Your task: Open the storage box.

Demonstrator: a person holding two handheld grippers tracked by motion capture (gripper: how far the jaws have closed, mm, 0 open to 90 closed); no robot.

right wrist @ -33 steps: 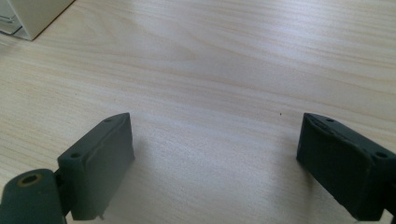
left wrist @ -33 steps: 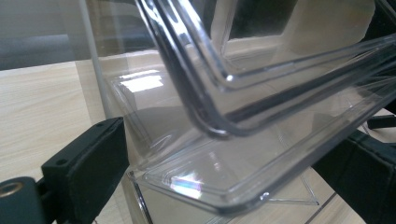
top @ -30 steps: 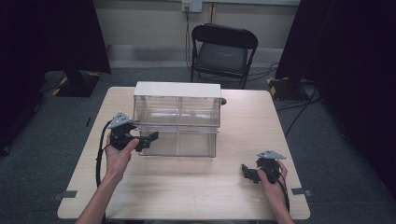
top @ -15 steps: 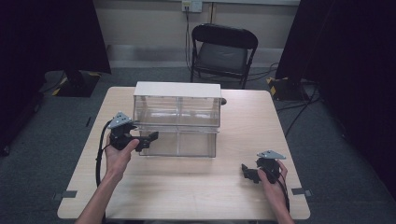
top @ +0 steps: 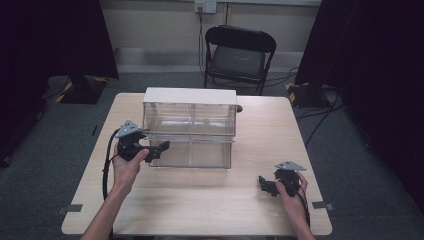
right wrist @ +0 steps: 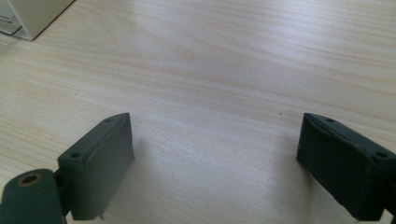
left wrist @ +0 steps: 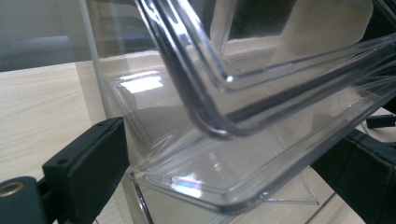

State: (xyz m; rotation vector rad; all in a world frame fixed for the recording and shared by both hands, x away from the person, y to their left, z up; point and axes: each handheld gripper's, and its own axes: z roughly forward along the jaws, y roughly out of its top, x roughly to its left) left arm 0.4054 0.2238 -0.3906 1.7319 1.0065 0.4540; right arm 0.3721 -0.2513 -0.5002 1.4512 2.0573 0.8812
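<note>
The clear drawer box [top: 190, 129] stands mid-bench toward the far edge — the left gripper [top: 162, 147] has jaws apart around its drawer's corner. The right gripper [top: 263, 184] rests apart — near the bench's right front corner.

In the left gripper view the clear drawer [left wrist: 261, 154] runs off the right edge, so its far end is cut away, and whether the jaws touch its plastic cannot be told; the white box [right wrist: 28, 14] is cropped at the corner

A black folding chair [top: 239, 55] stands beyond the wooden table [top: 200, 200], dark curtains [top: 50, 35] alongside.
</note>
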